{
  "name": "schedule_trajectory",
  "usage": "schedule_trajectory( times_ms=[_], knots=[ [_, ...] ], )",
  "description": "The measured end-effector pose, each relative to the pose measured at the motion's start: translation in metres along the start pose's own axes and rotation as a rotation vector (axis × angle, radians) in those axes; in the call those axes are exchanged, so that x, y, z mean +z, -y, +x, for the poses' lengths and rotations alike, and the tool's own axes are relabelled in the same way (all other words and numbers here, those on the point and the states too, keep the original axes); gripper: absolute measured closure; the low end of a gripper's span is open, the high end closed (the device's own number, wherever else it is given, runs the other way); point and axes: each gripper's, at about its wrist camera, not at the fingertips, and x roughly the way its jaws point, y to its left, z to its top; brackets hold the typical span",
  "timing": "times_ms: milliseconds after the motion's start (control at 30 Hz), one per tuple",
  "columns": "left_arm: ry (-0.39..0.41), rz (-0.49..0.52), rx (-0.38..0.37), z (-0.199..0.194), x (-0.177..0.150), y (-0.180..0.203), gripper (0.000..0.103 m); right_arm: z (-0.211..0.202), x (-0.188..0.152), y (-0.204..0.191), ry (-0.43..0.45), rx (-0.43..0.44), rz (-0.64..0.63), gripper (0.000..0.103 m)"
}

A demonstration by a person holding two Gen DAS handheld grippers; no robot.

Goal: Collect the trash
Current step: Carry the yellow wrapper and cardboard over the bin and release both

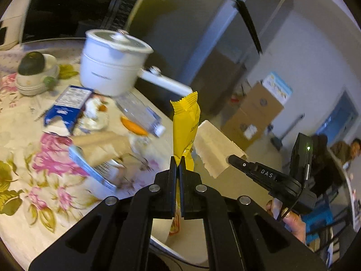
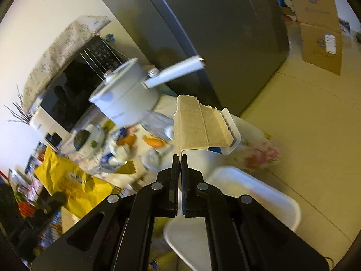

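My left gripper point(image 1: 179, 160) is shut on a yellow snack wrapper point(image 1: 186, 122) and holds it upright above the table's edge. My right gripper point(image 2: 179, 157) is shut on a torn flattened cardboard box point(image 2: 198, 126) and holds it in the air. That box also shows in the left wrist view point(image 1: 214, 149), next to the right gripper's finger point(image 1: 239, 161). The yellow wrapper shows in the right wrist view point(image 2: 67, 178) at the lower left. More litter lies on the floral tablecloth point(image 1: 22, 149): a blue carton point(image 1: 67, 106), a clear plastic bottle point(image 1: 140, 113), brown paper point(image 1: 103, 144) and orange peel point(image 1: 133, 125).
A white lidded pot point(image 1: 110, 61) with a long handle stands on the table, a microwave point(image 1: 74, 9) behind it. A bowl stack with an avocado point(image 1: 33, 72) is at the left. A white chair point(image 2: 237, 203) stands below the grippers. A refrigerator point(image 2: 214, 33) and cardboard boxes point(image 2: 320, 29) lie beyond.
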Motion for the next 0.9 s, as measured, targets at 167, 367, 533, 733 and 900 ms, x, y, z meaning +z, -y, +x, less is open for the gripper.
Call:
schedule_trajectory(
  times_ms=[167, 367, 533, 733, 900],
  knots=[
    [-0.113, 0.086, 0.001, 0.022, -0.011, 0.025, 0.101, -0.006, -0.018, 0.014, -0.045, -0.065, -0.051, 0.102],
    [-0.253, 0.153, 0.012, 0.057, -0.029, 0.043, 0.101, -0.003, -0.040, 0.020, -0.094, -0.148, -0.124, 0.102],
    [-0.343, 0.189, 0.032, 0.080, -0.045, 0.047, 0.101, 0.005, -0.050, 0.022, -0.135, -0.210, -0.169, 0.101],
    [-0.414, 0.189, 0.032, 0.096, -0.053, 0.044, 0.098, 0.007, -0.051, 0.020, -0.135, -0.255, -0.185, 0.082],
    [-0.415, 0.179, 0.033, 0.096, -0.053, 0.042, 0.096, 0.003, -0.047, 0.024, -0.101, -0.293, -0.163, 0.057]
  ],
)
